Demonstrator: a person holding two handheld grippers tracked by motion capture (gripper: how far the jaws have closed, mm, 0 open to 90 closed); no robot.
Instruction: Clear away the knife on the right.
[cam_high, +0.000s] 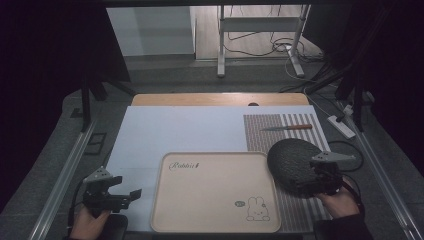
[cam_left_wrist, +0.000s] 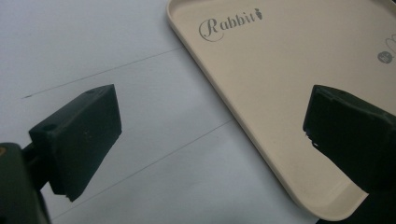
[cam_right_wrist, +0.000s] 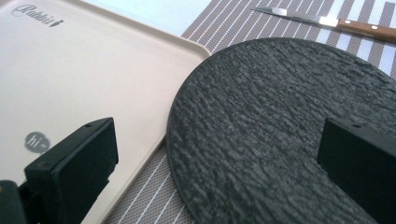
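A beige tray with rounded corners and a low raised rim is seen lying flat near the front of the table, on a pale sheet. The word "Rabbit" is printed at its far left corner, and a small rabbit drawing with a grey round mark beside it sits at its near right corner. Nothing is carried on it.

One tray, one dark plate, one knife and one striped mat are counted. The round plate, black with a rough slate-like surface, lies on the brown and white striped mat, just beside the tray's right edge. The knife, with a wooden handle and a bare blade, is laid on the mat farther back, well apart from the plate.

The left gripper is held above the pale sheet just left of the tray, its jaws spread wide with nothing between them. The right gripper is held over the near edge of the plate, its jaws likewise wide apart and empty, one toward the tray and one above the plate.
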